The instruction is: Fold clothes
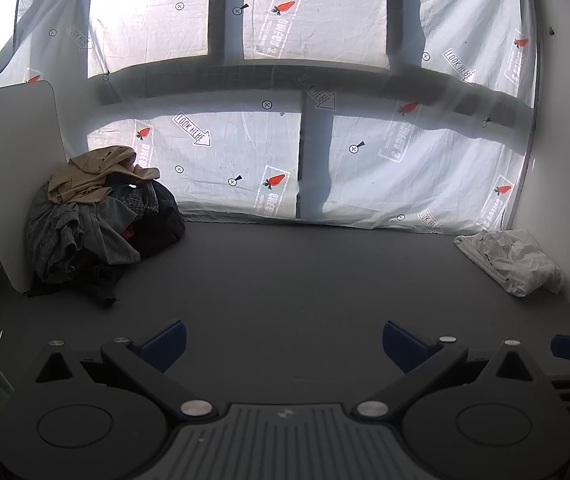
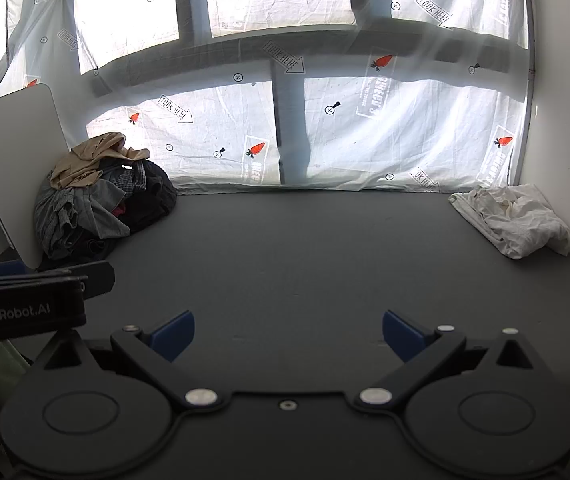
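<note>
A heap of unfolded clothes, tan on top with grey and black below, lies at the far left of the dark grey table. A crumpled white garment rests at the far right by the wall. My left gripper hovers open over the near table, nothing between its blue-padded fingers. My right gripper is open too and holds nothing. The left gripper's body shows at the left edge of the right wrist view. Both are well short of the clothes.
A white board leans against the left wall behind the clothes heap. A printed translucent sheet covers the window along the table's back edge. A white wall bounds the right side.
</note>
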`<move>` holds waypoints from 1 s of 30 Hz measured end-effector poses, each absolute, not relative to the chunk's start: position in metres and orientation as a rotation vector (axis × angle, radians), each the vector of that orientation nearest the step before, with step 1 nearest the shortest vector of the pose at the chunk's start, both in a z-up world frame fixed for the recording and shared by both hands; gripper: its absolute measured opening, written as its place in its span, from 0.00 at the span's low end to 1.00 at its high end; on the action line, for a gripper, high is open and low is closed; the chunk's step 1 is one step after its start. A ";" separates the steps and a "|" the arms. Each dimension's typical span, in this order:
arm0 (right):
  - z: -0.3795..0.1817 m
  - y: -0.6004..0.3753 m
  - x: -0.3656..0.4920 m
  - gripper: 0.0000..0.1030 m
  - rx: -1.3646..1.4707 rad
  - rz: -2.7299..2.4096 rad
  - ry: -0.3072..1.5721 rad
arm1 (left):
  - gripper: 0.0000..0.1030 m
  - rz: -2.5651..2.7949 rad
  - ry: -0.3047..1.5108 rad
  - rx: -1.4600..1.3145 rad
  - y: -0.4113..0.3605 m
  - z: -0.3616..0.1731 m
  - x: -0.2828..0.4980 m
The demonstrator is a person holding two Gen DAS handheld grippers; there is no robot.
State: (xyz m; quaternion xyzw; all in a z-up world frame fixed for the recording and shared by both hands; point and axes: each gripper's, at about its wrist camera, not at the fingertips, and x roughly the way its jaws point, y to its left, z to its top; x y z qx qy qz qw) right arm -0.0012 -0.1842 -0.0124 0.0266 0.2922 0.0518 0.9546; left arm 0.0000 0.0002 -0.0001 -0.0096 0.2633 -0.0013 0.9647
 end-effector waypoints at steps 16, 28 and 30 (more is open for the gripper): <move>-0.013 -0.186 -0.004 0.99 0.067 0.098 0.587 | 1.00 -0.005 0.537 -0.019 -0.012 0.000 -0.003; -0.011 -0.186 -0.005 0.99 0.065 0.099 0.588 | 1.00 -0.009 0.534 -0.014 -0.011 -0.002 -0.004; -0.011 -0.187 -0.005 0.99 0.066 0.099 0.588 | 1.00 -0.008 0.534 -0.014 -0.012 -0.002 -0.005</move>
